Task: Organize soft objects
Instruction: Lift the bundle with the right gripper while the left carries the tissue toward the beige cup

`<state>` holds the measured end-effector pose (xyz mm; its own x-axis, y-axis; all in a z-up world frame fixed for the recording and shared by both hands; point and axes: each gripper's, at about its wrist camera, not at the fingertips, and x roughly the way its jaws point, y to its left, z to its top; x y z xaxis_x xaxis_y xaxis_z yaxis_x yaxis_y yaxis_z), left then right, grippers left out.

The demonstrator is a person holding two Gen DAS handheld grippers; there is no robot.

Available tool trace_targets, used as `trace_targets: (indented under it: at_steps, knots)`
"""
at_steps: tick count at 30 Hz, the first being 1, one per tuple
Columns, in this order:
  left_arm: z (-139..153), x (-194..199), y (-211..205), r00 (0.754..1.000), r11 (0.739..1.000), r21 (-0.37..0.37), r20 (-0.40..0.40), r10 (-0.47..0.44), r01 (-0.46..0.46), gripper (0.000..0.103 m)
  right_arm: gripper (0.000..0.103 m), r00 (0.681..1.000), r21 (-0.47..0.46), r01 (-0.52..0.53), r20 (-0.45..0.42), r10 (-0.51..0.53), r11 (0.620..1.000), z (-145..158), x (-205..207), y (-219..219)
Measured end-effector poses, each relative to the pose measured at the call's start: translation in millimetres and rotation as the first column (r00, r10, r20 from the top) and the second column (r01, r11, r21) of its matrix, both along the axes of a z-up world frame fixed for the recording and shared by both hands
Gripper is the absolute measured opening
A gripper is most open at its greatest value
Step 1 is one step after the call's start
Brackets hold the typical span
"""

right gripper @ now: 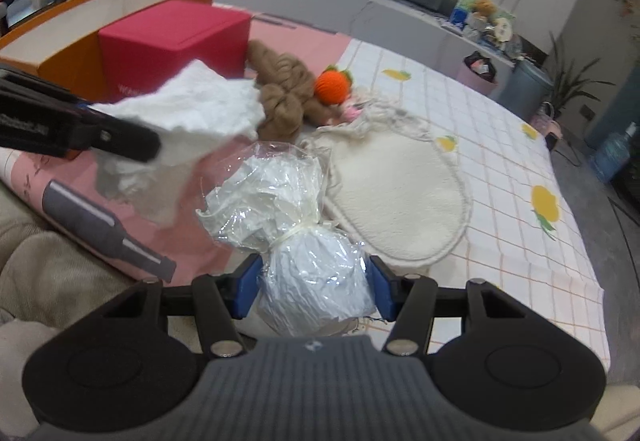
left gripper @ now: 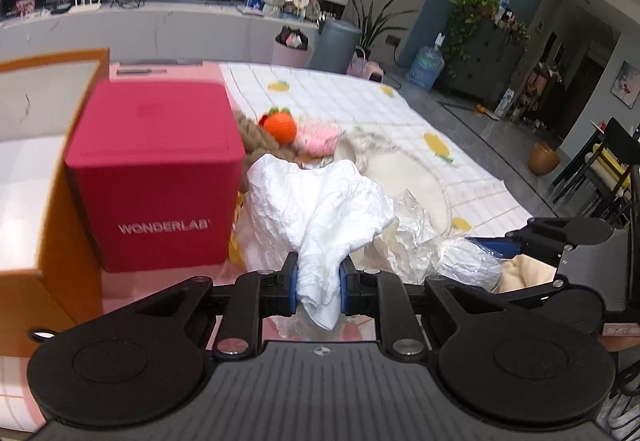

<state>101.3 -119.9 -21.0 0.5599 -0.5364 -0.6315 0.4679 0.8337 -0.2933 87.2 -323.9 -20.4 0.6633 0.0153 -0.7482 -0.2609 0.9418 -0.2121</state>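
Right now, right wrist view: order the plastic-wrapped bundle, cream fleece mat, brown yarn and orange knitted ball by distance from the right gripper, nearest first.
1. Plastic-wrapped bundle: between the right gripper pads, held.
2. Cream fleece mat: just ahead, slightly right.
3. Brown yarn: farther back, left of centre.
4. Orange knitted ball: beside the yarn, on its right; only marginally farther, nearly too close to call.
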Motion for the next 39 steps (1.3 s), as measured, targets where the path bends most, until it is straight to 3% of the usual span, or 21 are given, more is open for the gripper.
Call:
trace_targets:
  at_steps: [8,12,18,24,29,33,39]
  knots:
    - [34,-8,21,0.997,0.999,-0.007,0.072,0.041,-0.041,0.021,0.057,0.991,0.004,0.052,0.12,-0.052,0.999,38,-12,22]
    - [55,-8,42,0.992,0.997,-0.012,0.107,0.071,-0.07,0.021,0.057,0.977,0.053,0.065,0.199,-0.074,0.997,68,-17,47]
    - [90,-12,86,0.973,0.989,-0.032,0.181,0.145,-0.142,0.021,0.058,0.949,0.105,-0.008,0.314,-0.026,0.994,119,-21,103]
    - [110,-8,137,0.938,0.966,-0.07,0.23,0.258,-0.248,0.021,0.059,0.911,0.12,-0.105,0.41,0.047,0.987,153,-16,170]
    - [104,1,162,0.907,0.939,-0.031,0.25,0.338,-0.341,0.021,0.059,0.913,0.207,-0.14,0.405,0.046,0.968,152,1,215]
    - [82,4,179,0.885,0.914,0.015,0.256,0.389,-0.406,0.022,0.059,0.924,0.279,-0.155,0.38,0.039,0.948,138,18,244]
    - [43,32,194,0.883,0.874,0.175,0.222,0.413,-0.453,0.022,0.059,0.949,0.345,-0.141,0.313,0.028,0.928,106,49,270]
